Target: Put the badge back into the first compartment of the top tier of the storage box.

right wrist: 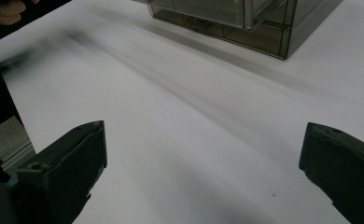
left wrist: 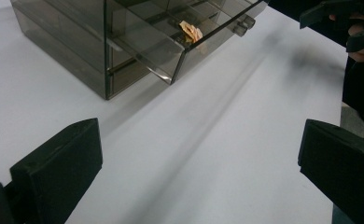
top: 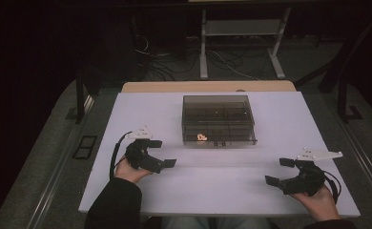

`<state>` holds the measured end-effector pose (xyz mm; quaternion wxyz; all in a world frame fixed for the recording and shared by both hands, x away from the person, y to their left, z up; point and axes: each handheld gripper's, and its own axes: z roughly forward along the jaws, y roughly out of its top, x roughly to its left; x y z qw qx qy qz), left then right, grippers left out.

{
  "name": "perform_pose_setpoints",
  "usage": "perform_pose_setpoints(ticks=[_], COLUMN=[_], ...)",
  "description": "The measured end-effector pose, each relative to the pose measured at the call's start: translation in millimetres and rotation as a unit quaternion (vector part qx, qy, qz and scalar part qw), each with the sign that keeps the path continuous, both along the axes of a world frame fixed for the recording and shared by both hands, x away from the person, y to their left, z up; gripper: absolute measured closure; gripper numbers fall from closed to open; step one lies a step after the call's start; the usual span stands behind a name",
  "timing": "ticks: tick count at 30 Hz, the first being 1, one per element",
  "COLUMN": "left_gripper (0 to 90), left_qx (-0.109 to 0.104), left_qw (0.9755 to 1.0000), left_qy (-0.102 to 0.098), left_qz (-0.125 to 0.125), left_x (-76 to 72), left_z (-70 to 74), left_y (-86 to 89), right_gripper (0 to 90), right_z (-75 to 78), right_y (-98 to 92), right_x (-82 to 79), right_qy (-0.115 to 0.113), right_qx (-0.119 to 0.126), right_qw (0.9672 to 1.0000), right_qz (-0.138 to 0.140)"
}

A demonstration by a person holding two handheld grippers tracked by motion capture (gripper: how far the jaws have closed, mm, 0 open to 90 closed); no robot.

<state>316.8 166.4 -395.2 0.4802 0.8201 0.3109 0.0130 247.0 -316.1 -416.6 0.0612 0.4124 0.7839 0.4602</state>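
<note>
A smoky clear plastic drawer box [top: 218, 119] stands mid-table, its lower drawer [top: 219, 135] pulled out a little toward me. A small orange-tan crumpled item [top: 202, 138] lies in that drawer's left compartment, and it is seen through the clear wall [left wrist: 191, 31] in the left gripper view. My left gripper [top: 162, 153] rests on the table left of the box, jaws wide apart and empty. My right gripper [top: 278, 171] lies near the front right, open and empty too. The box's corner [right wrist: 264, 28] appears at the top of the right gripper view.
The white table top [top: 212, 186] runs between the two grippers. A wooden strip [top: 208, 86] borders its far edge. Behind it stand a metal table frame [top: 241, 43] and loose cables on the dark floor. Grey carpet flanks both sides.
</note>
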Motion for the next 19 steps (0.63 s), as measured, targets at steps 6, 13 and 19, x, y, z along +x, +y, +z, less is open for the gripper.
perform_pose_setpoints(ticks=[6,13,19], left_gripper=[0.0,0.0,0.0], left_qx=[0.001,-0.003,-0.005], left_qw=[1.0,1.0,0.9999], left_qy=[-0.002,0.0,0.01], left_qz=[-0.003,0.006,0.006], left_x=[-6.7,-13.2,-15.9], left_z=[-6.8,-15.2,-21.2], left_y=[3.8,10.9,13.4], right_gripper=[0.3,0.3,0.3], right_z=[0.0,-0.4,-0.6], right_y=[0.1,0.4,0.8], right_x=[0.0,0.1,0.4], right_qy=[0.0,0.0,0.0], right_qx=[0.001,0.0,0.0], right_qw=[1.0,1.0,1.0], right_qz=[0.0,0.0,-0.001])
